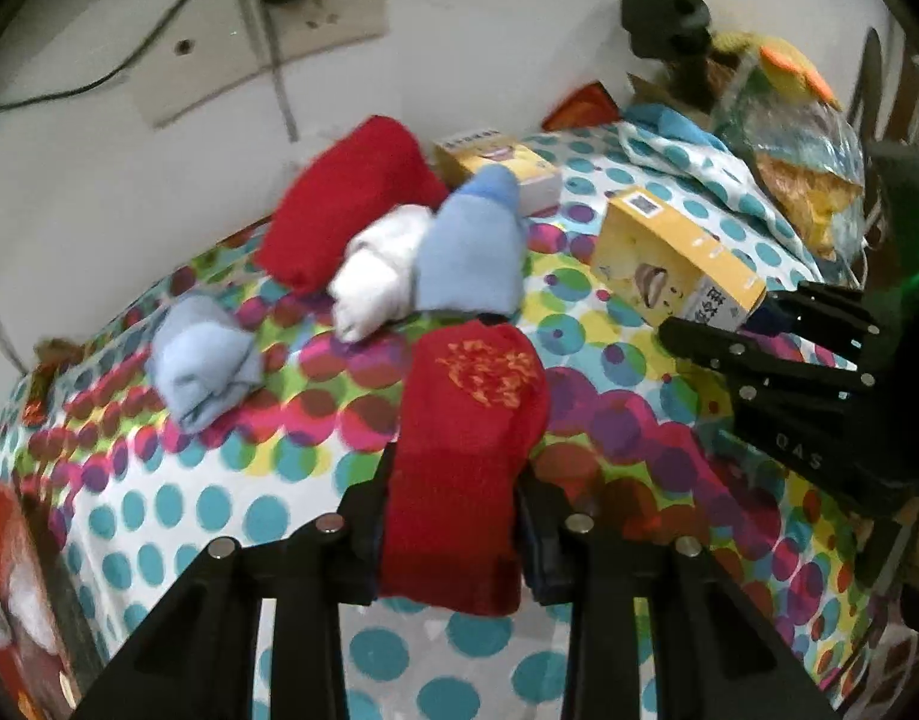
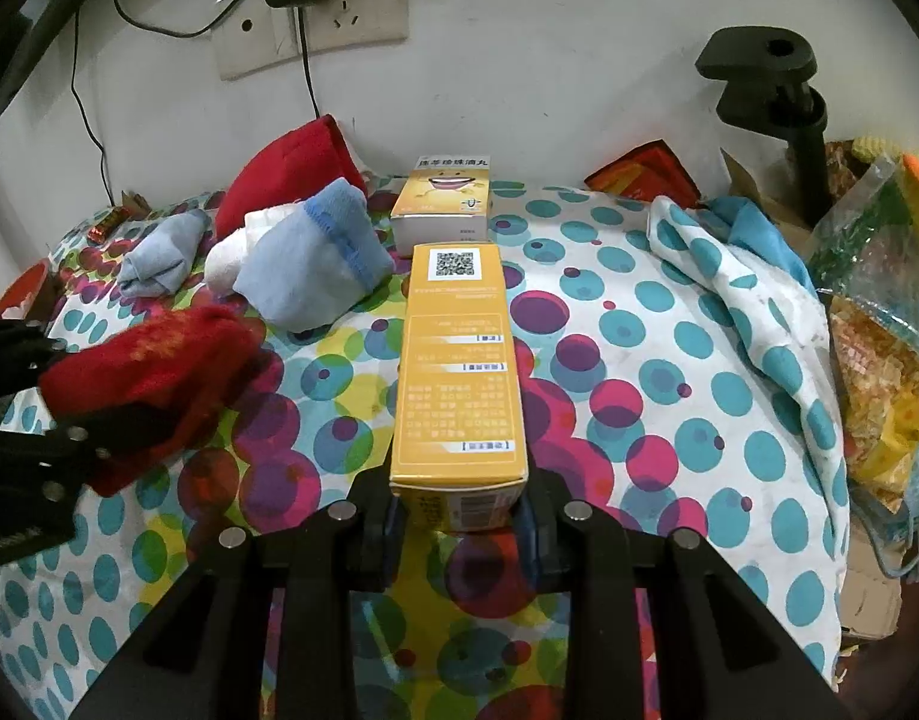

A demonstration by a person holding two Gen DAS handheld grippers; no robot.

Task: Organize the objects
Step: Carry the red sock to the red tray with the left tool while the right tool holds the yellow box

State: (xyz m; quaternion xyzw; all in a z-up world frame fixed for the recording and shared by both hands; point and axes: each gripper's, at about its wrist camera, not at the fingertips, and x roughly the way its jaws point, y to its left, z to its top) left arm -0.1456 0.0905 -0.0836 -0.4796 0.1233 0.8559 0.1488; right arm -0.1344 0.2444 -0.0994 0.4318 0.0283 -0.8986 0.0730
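A folded red sock with gold print (image 1: 468,450) is clamped in the left gripper (image 1: 453,540) at lower centre. A long yellow cardboard box (image 2: 459,384) is clamped in the right gripper (image 2: 459,522), above the polka-dot cloth (image 2: 639,360).

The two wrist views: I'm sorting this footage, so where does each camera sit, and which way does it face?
Left wrist view: sits on the left gripper, looking down its fingers at the red sock they clamp, with the sock pile and wall behind; the right gripper shows at right.
Right wrist view: sits on the right gripper, looking along the yellow box it clamps toward the wall; the left gripper shows at left.
Shared: the spotted cloth, both socks, both boxes.
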